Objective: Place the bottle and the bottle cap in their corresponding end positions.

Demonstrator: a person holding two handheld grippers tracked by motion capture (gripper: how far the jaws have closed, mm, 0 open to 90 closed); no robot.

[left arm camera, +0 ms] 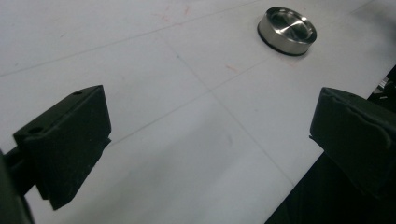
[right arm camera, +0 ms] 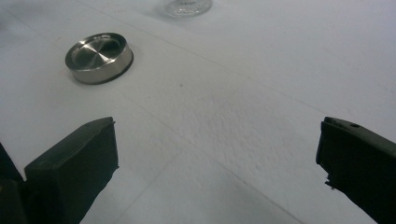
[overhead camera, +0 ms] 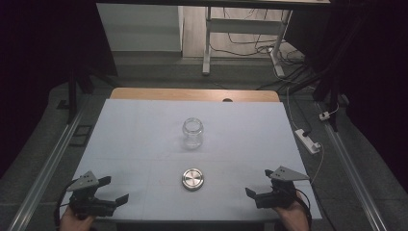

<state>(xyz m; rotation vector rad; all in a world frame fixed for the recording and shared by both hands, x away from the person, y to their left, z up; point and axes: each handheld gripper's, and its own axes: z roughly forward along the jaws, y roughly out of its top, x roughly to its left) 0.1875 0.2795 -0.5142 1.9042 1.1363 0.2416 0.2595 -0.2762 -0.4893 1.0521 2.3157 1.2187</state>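
Sitting mid-surface, a clear glass jar (overhead camera: 192, 132) stands upright with its mouth open, and its round metal lid (overhead camera: 192, 178) lies nearer, well apart from it on the white surface (overhead camera: 134, 139). The left gripper (overhead camera: 115, 189) and right gripper (overhead camera: 259, 183) flank the lid at the near corners, fingers spread wide, holding nothing.

Table (overhead camera: 144, 139) top was white with faint grid lines and a few reddish smudges; a tan wood strip showed at the far edge. Jar (overhead camera: 192, 132) was clear glass. Lid (overhead camera: 192, 178) was brushed silver metal with a black rim at its base. Both grippers' jaws were matte black, top plates grey.
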